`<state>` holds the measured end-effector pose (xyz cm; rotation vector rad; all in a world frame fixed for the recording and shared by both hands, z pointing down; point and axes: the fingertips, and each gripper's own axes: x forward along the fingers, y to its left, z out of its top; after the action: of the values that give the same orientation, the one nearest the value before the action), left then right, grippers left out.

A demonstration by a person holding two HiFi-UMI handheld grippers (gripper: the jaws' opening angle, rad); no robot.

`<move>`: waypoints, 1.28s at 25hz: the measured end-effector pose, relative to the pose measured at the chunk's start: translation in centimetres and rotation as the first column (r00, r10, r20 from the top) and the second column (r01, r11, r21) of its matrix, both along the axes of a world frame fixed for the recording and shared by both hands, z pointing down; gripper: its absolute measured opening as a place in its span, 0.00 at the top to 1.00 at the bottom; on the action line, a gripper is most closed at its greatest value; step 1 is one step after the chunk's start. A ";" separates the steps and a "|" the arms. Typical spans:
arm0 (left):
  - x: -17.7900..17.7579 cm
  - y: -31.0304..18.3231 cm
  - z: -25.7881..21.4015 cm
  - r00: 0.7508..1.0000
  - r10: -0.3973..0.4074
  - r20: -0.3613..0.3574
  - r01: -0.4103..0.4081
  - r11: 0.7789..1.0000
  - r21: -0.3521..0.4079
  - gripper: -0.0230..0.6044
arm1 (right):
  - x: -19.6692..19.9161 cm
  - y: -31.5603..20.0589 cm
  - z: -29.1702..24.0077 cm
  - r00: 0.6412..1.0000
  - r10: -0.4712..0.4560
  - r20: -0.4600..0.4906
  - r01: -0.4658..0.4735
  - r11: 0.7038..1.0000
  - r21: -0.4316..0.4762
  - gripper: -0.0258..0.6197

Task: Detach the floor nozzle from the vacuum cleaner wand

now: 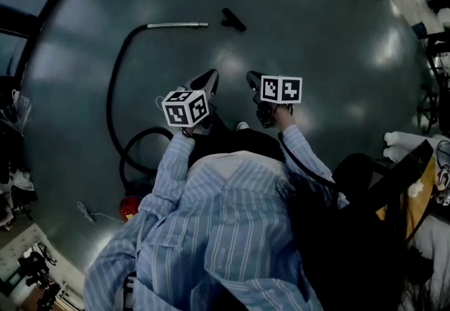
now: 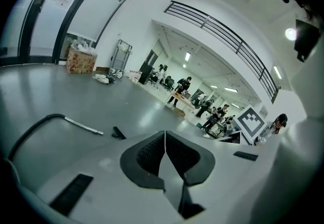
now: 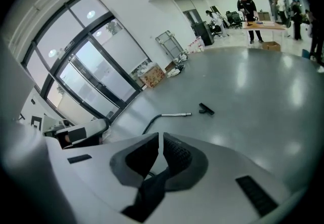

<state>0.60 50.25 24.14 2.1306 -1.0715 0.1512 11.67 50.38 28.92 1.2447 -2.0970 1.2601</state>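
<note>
Person: a pale blue striped cotton shirt (image 1: 211,232) fills the bottom centre of the head view. Both arms are held out in front of the chest, well apart from the vacuum parts.
Left gripper (image 1: 206,79): white with a marker cube, centre-left. Its jaws are pressed together with nothing between them.
Right gripper (image 1: 254,79): just beside it, centre-right. Its jaws are likewise closed and empty.
Vacuum body: the red canister vacuum body (image 1: 129,207) sits at lower left, near the person's elbow.
Hose: a black flexible hose (image 1: 112,84) curves up the left side, slack on the glossy grey floor (image 1: 316,35).
Wand: the silver metal wand (image 1: 176,24) lies flat at upper left-centre, its tip bare.
Floor nozzle: the small black plastic floor nozzle (image 1: 233,19) lies at top centre just beyond that tip, with bare floor between them.
Judgement: the two parts look separated, which fits two closed, empty claws held away from them.
</note>
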 end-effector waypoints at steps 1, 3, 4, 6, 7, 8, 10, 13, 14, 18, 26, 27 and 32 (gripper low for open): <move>1.3 1.3 0.0 1.000 0.002 0.018 -0.002 1.000 0.002 0.94 | 1.4 0.7 0.0 1.000 -0.013 -0.007 0.013 1.000 0.001 0.91; 3.6 3.4 0.0 0.999 0.002 0.054 -0.003 1.000 0.002 0.94 | 3.5 1.9 0.0 0.999 -0.033 0.000 0.033 0.999 -0.002 0.91; 4.3 4.3 0.1 0.997 0.002 0.071 -0.002 1.000 0.001 0.94 | 4.0 2.4 0.0 0.999 -0.041 0.011 0.041 0.999 -0.005 0.91; 4.8 5.6 0.0 0.996 -0.006 0.094 0.006 1.000 0.000 0.94 | 4.1 3.3 0.1 0.998 -0.062 0.028 0.062 0.998 -0.010 0.91; 4.7 6.0 -0.1 0.995 -0.014 0.100 0.014 1.000 0.001 0.94 | 3.8 3.6 0.1 0.996 -0.079 0.031 0.079 0.997 -0.009 0.91; 4.4 6.3 -0.3 0.994 -0.026 0.104 0.026 1.000 0.002 0.94 | 3.4 3.9 0.0 0.995 -0.100 0.030 0.100 0.995 -0.006 0.91; 3.7 6.6 -0.6 0.993 -0.052 0.104 0.051 0.999 0.007 0.94 | 2.2 4.3 -0.2 0.989 -0.143 0.024 0.143 0.990 0.005 0.91; 3.1 6.6 -1.0 0.993 -0.078 0.088 0.077 0.997 0.016 0.94 | 1.0 4.4 -0.7 0.981 -0.192 0.014 0.191 0.981 0.023 0.91; 3.0 6.5 -1.0 0.993 -0.082 0.082 0.081 0.997 0.017 0.94 | 0.7 4.4 -0.7 0.979 -0.202 0.009 0.202 0.979 0.029 0.91; 1.7 5.8 -1.4 0.993 -0.080 0.084 0.079 0.997 0.020 0.94 | -0.8 3.9 -1.4 0.976 -0.219 -0.002 0.219 0.975 0.036 0.91; -1.2 6.4 -1.7 0.994 -0.075 0.076 0.074 0.997 0.024 0.94 | -4.5 4.5 -2.6 0.974 -0.227 0.011 0.226 0.973 0.048 0.91; -1.7 6.6 -1.7 0.995 -0.075 0.066 0.074 0.997 0.023 0.94 | -5.2 4.7 -2.5 0.973 -0.229 0.013 0.229 0.973 0.044 0.91; -4.2 6.7 -1.9 0.996 -0.081 0.033 0.081 0.997 0.018 0.94 | -7.7 5.2 -2.7 0.971 -0.241 0.005 0.240 0.970 0.034 0.91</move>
<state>-3.59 56.91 22.22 2.1023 -1.1809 0.1411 4.00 55.62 26.22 0.9627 -2.2051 1.1293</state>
